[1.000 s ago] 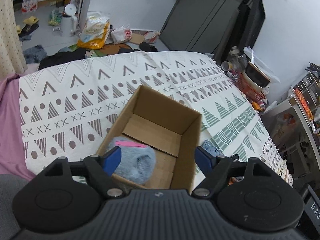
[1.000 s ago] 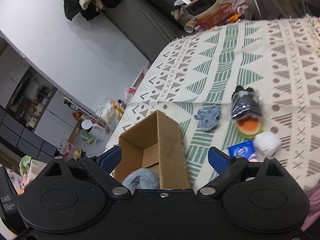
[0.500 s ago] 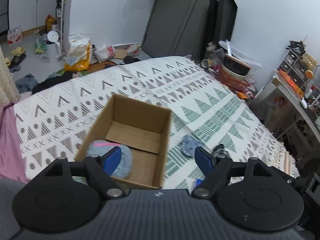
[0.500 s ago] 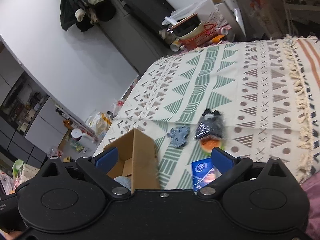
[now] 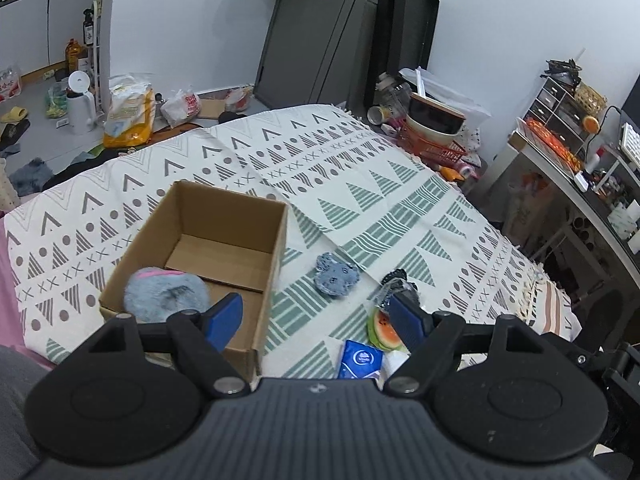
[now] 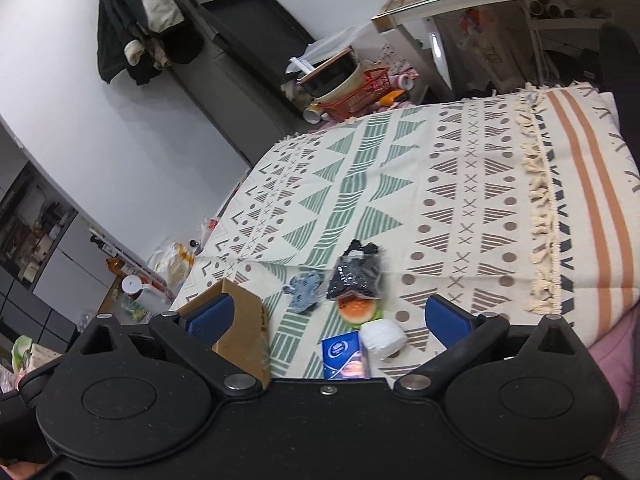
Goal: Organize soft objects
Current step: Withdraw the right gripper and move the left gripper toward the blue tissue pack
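White kettle [image 5: 81, 101] and yellow-white bag [image 5: 130, 111] on floor. Red wire basket [image 5: 434, 145] holding a pot, beside bed. Dark coats [image 6: 138, 16] hang on wall. Cluttered desk [image 5: 576, 176] at right.

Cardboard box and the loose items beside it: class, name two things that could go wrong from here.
The black packet overlaps the watermelon-slice toy, so a grab may lift or drag both. The cardboard box sits unsecured on a soft blanket, so the open left gripper or right gripper could nudge or tip it.
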